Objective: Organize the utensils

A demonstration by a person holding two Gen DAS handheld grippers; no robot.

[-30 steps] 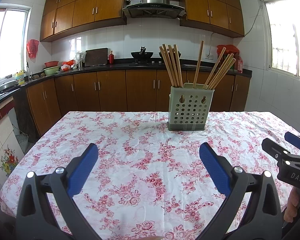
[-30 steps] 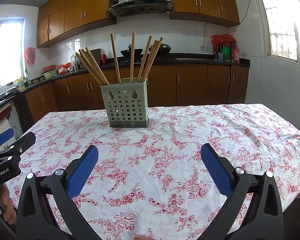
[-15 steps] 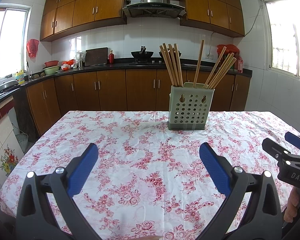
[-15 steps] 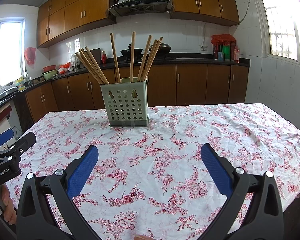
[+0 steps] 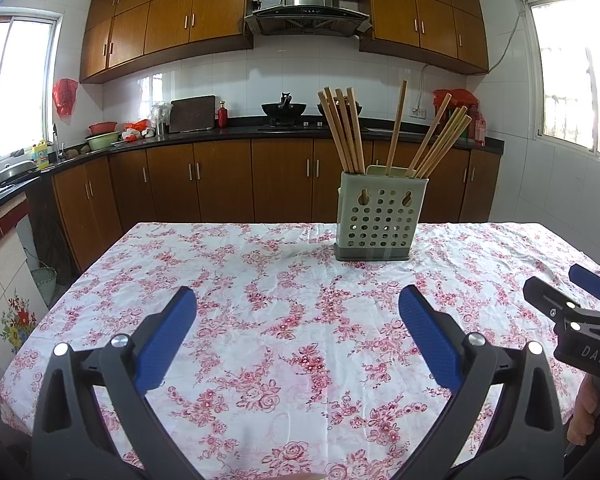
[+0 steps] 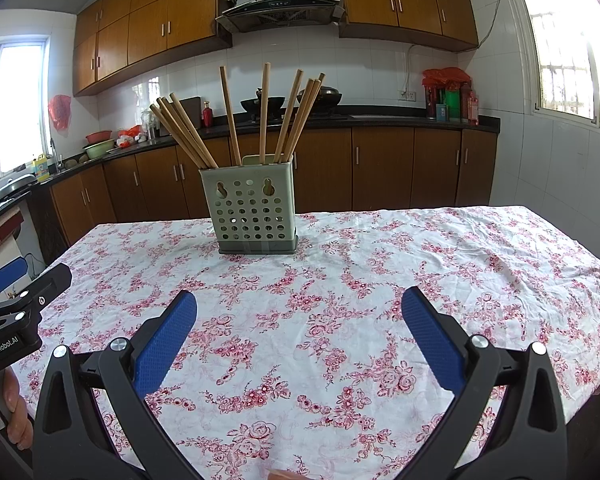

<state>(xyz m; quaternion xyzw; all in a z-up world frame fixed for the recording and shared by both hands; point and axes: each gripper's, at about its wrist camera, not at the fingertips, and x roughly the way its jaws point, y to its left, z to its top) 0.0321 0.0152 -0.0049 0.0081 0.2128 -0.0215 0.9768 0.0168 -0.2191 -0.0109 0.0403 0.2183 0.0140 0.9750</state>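
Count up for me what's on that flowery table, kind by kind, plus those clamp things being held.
chopsticks: 10, as best I can tell, since they overlap
holder: 1, with all the chopsticks standing in it
left gripper and right gripper: 2, both open and empty, held above the table
Total: 13

Two printed marks can be read — white letters "DAS" on the black body of the right gripper (image 5: 572,292), cut off at the frame edge, and "GenRobot.AI" in white on the black body of the left gripper (image 6: 20,276).
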